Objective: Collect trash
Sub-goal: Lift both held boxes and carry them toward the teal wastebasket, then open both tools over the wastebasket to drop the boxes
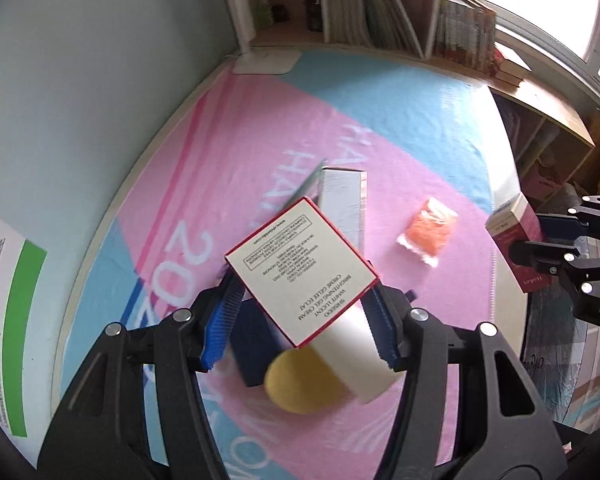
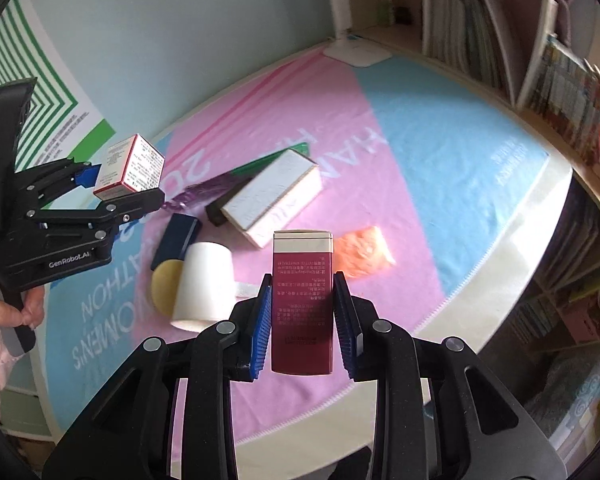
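Observation:
My left gripper (image 1: 302, 312) is shut on a red-edged white cosmetics box (image 1: 300, 274), held above the table; it also shows in the right wrist view (image 2: 130, 168). My right gripper (image 2: 302, 316) is shut on a dark red box (image 2: 302, 300) with a beige top, held above the table's near edge; it also shows in the left wrist view (image 1: 512, 240). On the pink and blue cloth (image 2: 440, 128) lie an orange packet (image 2: 362, 252), a long white box (image 2: 272, 196), a white cup (image 2: 204, 284) on its side, a yellow round thing (image 2: 164, 284), a dark blue box (image 2: 176, 240) and a purple wrapper (image 2: 204, 190).
A round table (image 2: 500, 256) stands against a pale wall with a green poster (image 2: 40, 92). A white lamp base (image 2: 356, 54) sits at the far edge. Bookshelves (image 2: 480, 36) stand behind and to the right of the table.

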